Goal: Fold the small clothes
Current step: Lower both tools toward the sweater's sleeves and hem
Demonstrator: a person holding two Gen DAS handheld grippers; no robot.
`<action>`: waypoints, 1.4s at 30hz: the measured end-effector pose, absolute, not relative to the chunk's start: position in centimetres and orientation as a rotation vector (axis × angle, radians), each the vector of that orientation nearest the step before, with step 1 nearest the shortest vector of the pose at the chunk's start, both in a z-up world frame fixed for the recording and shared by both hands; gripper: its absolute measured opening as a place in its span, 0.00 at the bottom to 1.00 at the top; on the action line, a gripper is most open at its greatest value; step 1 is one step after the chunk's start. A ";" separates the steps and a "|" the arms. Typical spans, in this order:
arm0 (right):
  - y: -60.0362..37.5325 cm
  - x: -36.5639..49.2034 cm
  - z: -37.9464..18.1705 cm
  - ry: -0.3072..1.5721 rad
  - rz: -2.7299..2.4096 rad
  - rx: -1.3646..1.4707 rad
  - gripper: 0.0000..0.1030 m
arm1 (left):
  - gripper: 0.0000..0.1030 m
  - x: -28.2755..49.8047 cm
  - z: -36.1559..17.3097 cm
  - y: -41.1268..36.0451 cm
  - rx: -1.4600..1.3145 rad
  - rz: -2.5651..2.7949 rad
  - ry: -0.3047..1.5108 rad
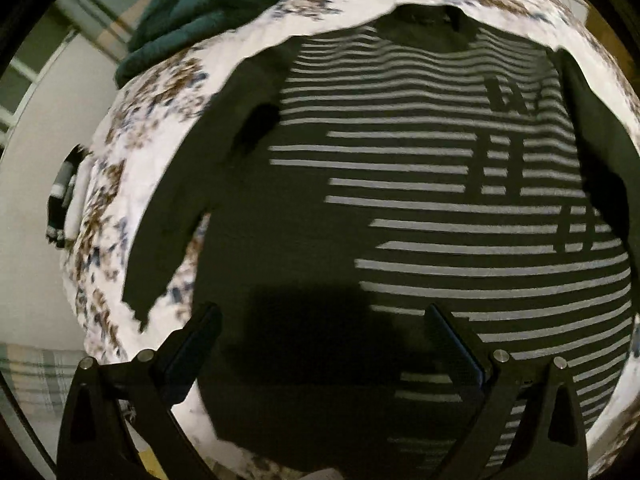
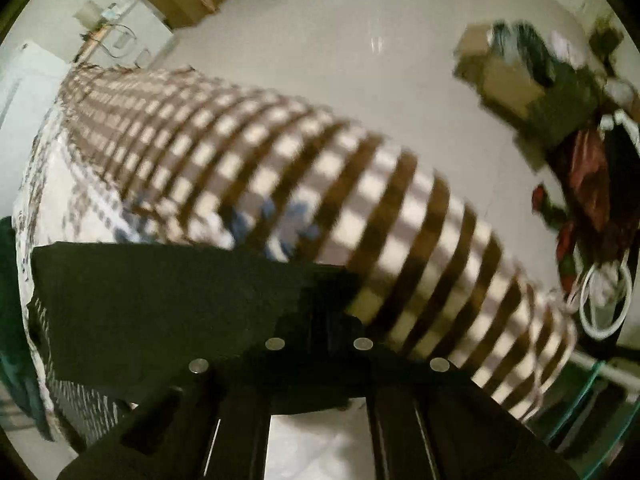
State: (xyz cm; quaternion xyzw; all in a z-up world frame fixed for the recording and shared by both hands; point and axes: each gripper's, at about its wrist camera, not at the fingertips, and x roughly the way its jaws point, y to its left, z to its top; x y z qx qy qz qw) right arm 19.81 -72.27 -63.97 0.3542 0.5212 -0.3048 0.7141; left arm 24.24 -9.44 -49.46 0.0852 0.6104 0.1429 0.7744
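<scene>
Sweater (image 1: pixel 400 200), dark with grey stripes, lies flat on floral sheet (image 1: pixel 132 128) of bed, neck far, hem near. Left sleeve (image 1: pixel 180 200) spread outward. Left claw (image 1: pixel 324 328) hovers over hem, fingers wide apart, empty. Right claw (image 2: pixel 320 312) clamped on dark edge of sweater (image 2: pixel 160 300), likely right sleeve or side. Checked blanket (image 2: pixel 320 184) beyond. Judgement: carry right edge across chest, keep it taut, land parallel to stripes; left claw pins hem. Green garment (image 1: pixel 224 4) at bed's far edge.
</scene>
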 end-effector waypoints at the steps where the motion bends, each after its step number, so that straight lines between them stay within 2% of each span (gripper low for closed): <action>1: -72.7 19.9 -63.0 1.137 -0.680 0.757 0.04 | 1.00 24.4 -50.0 -9.8 0.197 0.299 1.322; 7: -77.1 21.5 -58.1 1.092 -0.822 0.673 0.04 | 1.00 25.9 -51.3 -10.7 0.199 0.259 1.319; 10: -79.4 22.7 -60.1 1.159 -0.748 0.804 0.06 | 1.00 26.4 -51.5 -11.1 0.196 0.247 1.312; 11: -79.9 22.4 -60.8 1.176 -0.733 0.878 0.18 | 1.00 26.6 -51.6 -11.2 0.197 0.244 1.311; 12: -80.2 21.8 -60.9 1.168 -0.728 0.922 0.37 | 1.00 26.6 -51.7 -11.3 0.197 0.240 1.311; 13: -80.3 20.8 -61.2 1.137 -0.734 0.988 0.43 | 1.00 26.8 -51.8 -11.5 0.195 0.236 1.311; 14: -80.1 19.3 -61.6 1.118 -0.741 1.029 0.54 | 1.00 26.8 -51.9 -11.5 0.194 0.233 1.311; 16: -80.0 17.0 -63.4 1.083 -0.740 1.182 0.58 | 1.00 26.9 -52.2 -11.6 0.191 0.230 1.317; 19: -79.2 15.1 -67.4 1.046 -0.736 1.380 0.58 | 1.00 26.8 -52.8 -11.4 0.181 0.235 1.328; 23: -78.6 15.2 -68.8 0.885 -0.723 1.492 0.57 | 1.00 26.8 -53.4 -10.8 0.166 0.251 1.340; 26: -78.2 17.5 -67.2 0.890 -0.796 1.333 0.09 | 1.00 26.8 -53.6 -9.8 0.152 0.272 1.343; 31: -78.7 21.3 -60.2 0.869 -0.804 1.077 0.07 | 1.00 26.9 -53.4 -7.5 0.097 0.301 1.338; 38: -79.1 27.7 -49.3 0.786 -0.756 0.873 0.07 | 1.00 26.9 -52.7 -4.0 0.028 0.322 1.318; 42: -71.2 34.6 -44.5 0.811 -0.590 0.726 0.07 | 1.00 26.8 -52.1 -1.2 -0.012 0.354 1.303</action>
